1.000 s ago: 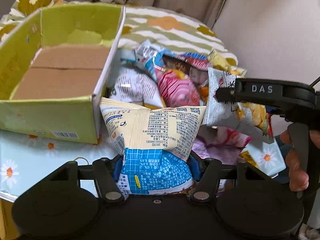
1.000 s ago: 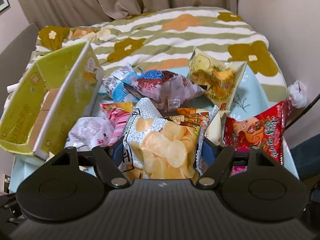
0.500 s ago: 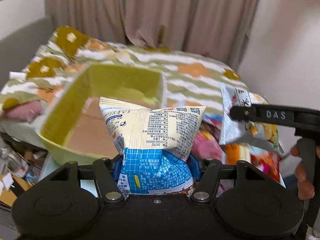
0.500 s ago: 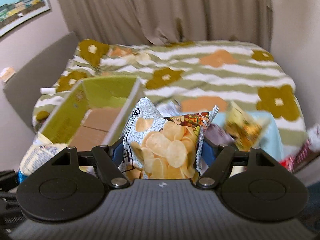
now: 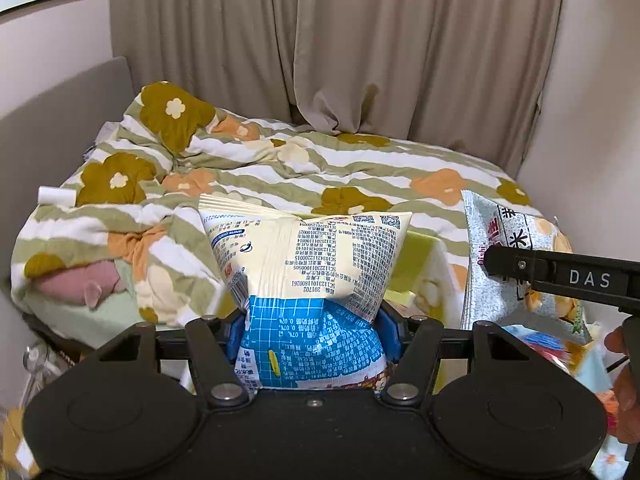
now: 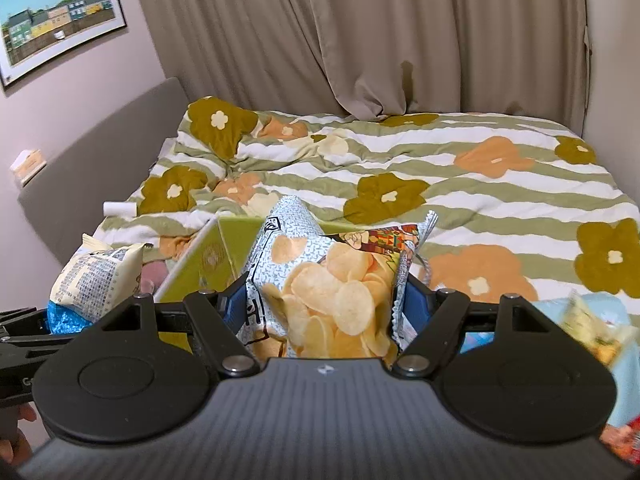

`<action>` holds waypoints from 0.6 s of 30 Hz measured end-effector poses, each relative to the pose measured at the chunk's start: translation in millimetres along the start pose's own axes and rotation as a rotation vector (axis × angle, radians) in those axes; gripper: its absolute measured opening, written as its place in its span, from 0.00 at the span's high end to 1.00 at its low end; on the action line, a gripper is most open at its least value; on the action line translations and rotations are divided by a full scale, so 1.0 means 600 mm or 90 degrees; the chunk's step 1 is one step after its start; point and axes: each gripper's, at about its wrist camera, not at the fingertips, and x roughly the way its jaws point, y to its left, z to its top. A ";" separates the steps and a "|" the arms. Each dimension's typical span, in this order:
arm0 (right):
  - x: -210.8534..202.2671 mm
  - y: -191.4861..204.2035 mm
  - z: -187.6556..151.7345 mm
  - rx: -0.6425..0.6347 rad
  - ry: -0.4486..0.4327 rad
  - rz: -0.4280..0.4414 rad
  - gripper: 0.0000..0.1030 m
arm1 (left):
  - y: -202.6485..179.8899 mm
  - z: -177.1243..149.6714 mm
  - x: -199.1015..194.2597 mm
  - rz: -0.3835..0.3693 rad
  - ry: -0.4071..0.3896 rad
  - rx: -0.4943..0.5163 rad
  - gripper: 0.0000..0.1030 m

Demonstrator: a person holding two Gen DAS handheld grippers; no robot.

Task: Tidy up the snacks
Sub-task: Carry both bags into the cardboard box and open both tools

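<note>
My left gripper [image 5: 314, 336] is shut on a cream and blue snack bag [image 5: 308, 256], held upright between its blue pads. My right gripper [image 6: 320, 312] is shut on a silver potato chip bag [image 6: 328, 280]. Both bags hang in the air side by side. The green cardboard box [image 6: 208, 256] sits just beyond and below them, mostly hidden by the bags; a piece of its inner wall [image 5: 416, 256] shows behind the cream bag. In the left wrist view the chip bag [image 5: 496, 236] appears at the right under a black finger [image 5: 520, 266]. The cream bag [image 6: 96, 276] shows at the left of the right wrist view.
A bed with a striped floral quilt [image 6: 440, 168] lies beyond the box, with beige curtains [image 5: 360, 60] behind it. A grey headboard [image 6: 100, 152] and a framed picture [image 6: 56, 20] are at the left. Loose snack packets [image 6: 592, 328] lie low at the right.
Both grippers rose with their bags and swung left from the snack pile toward the box. The views tilted up, so the bed and curtains now fill them. Both grips are unchanged.
</note>
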 end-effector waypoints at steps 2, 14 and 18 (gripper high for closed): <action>0.041 0.020 0.013 0.005 0.008 -0.015 0.13 | 0.013 0.013 0.034 -0.011 0.019 0.012 0.36; 0.195 0.039 0.005 0.050 0.093 -0.085 0.12 | 0.016 0.012 0.249 -0.051 0.131 0.124 0.31; 0.210 0.029 0.000 0.059 0.112 -0.088 0.12 | 0.023 0.007 0.257 -0.034 0.119 0.129 0.00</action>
